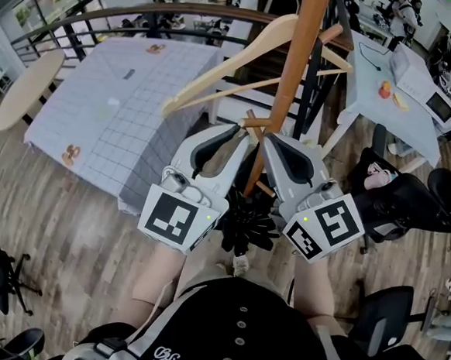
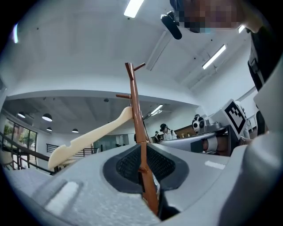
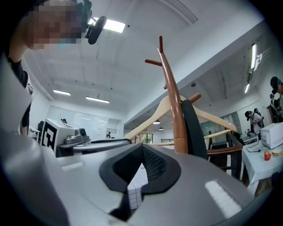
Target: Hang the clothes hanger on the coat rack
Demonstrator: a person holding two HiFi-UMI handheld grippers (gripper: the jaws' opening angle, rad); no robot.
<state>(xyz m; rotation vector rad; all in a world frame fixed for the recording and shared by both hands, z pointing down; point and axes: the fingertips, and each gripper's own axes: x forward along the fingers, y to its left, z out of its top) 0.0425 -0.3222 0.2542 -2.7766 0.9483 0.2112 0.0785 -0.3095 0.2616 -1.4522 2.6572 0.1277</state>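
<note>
Hanger (image 1: 219, 68) on coat rack (image 1: 299, 57) (left fingers (image 1: 201, 146) round it)

Side by side and tilted slightly upward, the left hand-held gripper (image 1: 243, 132) clamps the coat rack (image 1: 302, 49); the right hand-held gripper (image 1: 268, 138) has its jaws together.

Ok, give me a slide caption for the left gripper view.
Left gripper closed on the brown wooden coat rack pole, with the pale wooden clothes hanger behind it.
</note>
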